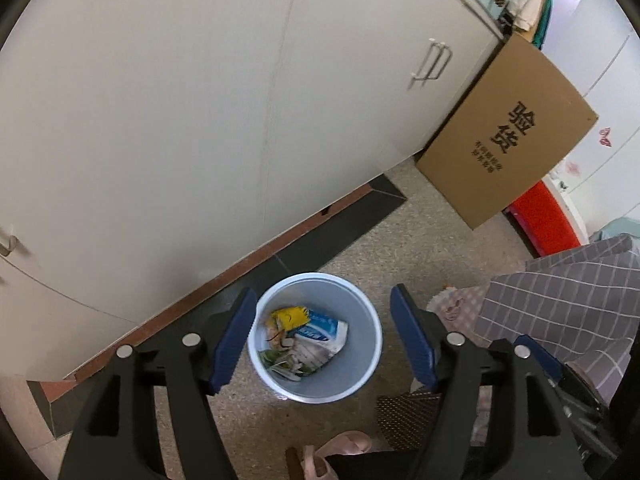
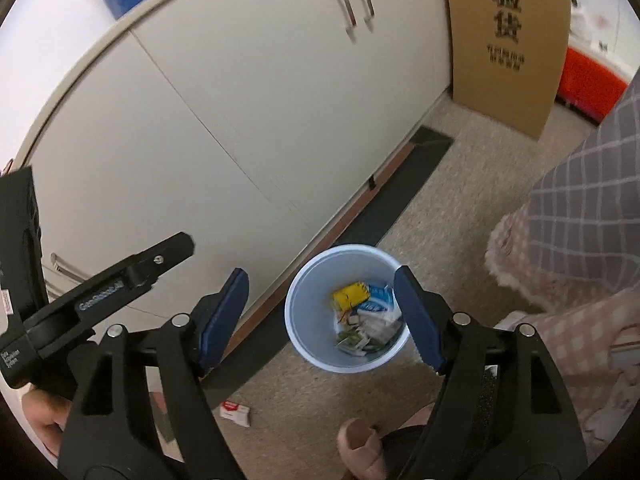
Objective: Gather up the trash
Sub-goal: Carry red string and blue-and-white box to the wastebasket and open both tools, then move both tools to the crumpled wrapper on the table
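A pale blue round plastic bin (image 1: pixel 370 322) is seen holding yellow, blue-white and green wrappers (image 1: pixel 304 334). Grey-checked fabric (image 1: pixel 560 304) is shown right; a brown cardboard box (image 1: pixel 508 132) bears black print.

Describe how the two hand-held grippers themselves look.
The left hand-held gripper and the right hand-held gripper look alike: black plastic A-shaped arms, silver round pivot pins, and ribbed dark blue pads on the fingers. In the right wrist view, the left unit's black body carries white lettering, too blurred to read fully.

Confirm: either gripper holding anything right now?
Nothing held. Left gripper and right gripper are both open and empty above the trash bin.
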`<action>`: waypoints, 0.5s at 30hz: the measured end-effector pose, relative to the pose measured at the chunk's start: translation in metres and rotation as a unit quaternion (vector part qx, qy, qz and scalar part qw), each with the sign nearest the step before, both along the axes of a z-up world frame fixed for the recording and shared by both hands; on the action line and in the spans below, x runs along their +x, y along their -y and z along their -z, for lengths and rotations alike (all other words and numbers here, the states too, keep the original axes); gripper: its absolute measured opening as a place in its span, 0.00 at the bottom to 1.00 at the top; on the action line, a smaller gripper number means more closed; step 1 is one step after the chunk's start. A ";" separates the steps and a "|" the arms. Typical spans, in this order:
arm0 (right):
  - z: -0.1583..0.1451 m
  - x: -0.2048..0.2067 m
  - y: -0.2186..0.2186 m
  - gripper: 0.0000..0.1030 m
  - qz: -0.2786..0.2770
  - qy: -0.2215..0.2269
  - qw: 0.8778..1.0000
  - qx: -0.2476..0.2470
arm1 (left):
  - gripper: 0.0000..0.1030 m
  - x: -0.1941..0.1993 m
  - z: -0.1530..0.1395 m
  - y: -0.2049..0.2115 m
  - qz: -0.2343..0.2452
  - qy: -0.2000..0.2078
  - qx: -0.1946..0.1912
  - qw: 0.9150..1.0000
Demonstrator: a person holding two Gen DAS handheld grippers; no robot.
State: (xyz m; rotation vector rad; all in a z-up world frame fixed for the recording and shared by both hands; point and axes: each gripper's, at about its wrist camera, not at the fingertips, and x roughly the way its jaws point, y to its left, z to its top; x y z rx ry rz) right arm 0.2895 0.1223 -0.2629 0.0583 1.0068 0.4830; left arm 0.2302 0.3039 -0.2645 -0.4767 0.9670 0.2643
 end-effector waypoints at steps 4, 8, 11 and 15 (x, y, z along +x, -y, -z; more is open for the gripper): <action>-0.036 -0.012 0.011 0.72 0.009 0.042 0.999 -0.001 | 0.66 -0.004 -0.022 0.016 0.018 0.024 0.008 1.000; -0.069 -0.021 0.035 0.72 0.026 0.072 0.997 0.013 | 0.67 -0.007 -0.053 0.041 0.041 0.056 0.017 0.997; -0.094 -0.029 0.062 0.72 0.049 0.092 0.994 0.028 | 0.67 -0.010 -0.078 0.064 0.059 0.079 0.026 0.995; -0.127 -0.043 0.106 0.73 0.076 0.120 0.989 0.047 | 0.67 -0.012 -0.112 0.103 0.093 0.106 0.033 0.989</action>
